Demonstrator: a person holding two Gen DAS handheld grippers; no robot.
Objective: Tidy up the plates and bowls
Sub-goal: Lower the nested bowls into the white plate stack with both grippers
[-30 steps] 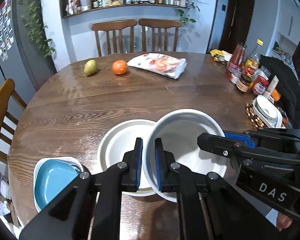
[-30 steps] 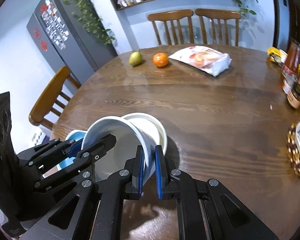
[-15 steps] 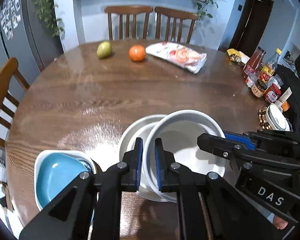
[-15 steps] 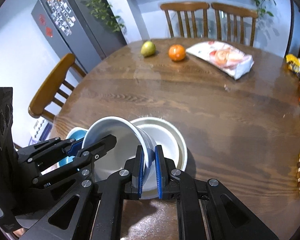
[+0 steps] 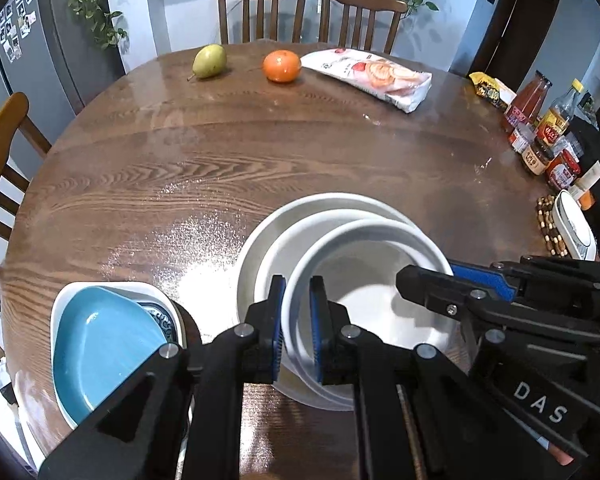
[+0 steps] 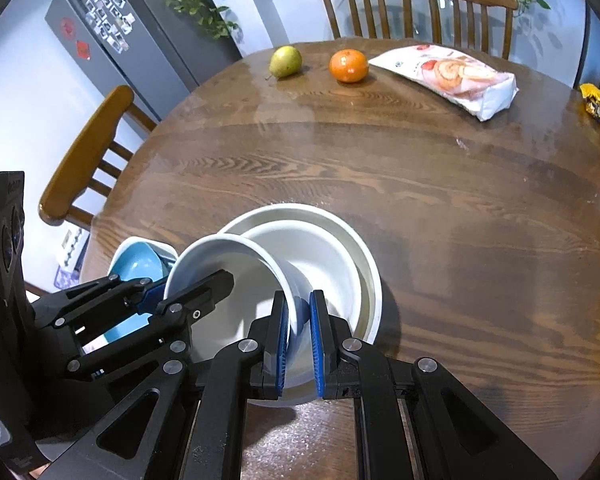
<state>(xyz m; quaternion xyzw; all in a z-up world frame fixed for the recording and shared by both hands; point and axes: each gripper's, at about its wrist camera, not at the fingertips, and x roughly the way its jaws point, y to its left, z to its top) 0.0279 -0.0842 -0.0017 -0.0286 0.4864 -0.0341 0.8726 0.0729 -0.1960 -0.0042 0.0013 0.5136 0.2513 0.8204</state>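
Note:
A white bowl [image 5: 372, 300] [image 6: 256, 280] hangs tilted between both grippers. My left gripper [image 5: 296, 320] is shut on its left rim. My right gripper [image 6: 299, 340] is shut on the opposite rim. Each gripper also shows in the other's view: the right gripper [image 5: 432, 280] and the left gripper [image 6: 188, 292]. The held bowl sits low over a wider white bowl [image 5: 252, 256] [image 6: 352, 256] that rests on the round wooden table [image 5: 180, 160]; whether they touch I cannot tell. A blue dish [image 5: 100, 340] [image 6: 136, 264] lies in a white square dish at the near left.
At the far side lie a pear [image 5: 209, 61], an orange [image 5: 282, 66] and a snack bag [image 5: 372, 76]. Bottles and jars [image 5: 540, 128] crowd the right edge, near a beaded trivet with a white dish [image 5: 572, 232]. Wooden chairs stand behind and to the left.
Both grippers have carried the white bowl forward and down. It was beside the wider bowl and tilted more steeply; now it lies over it.

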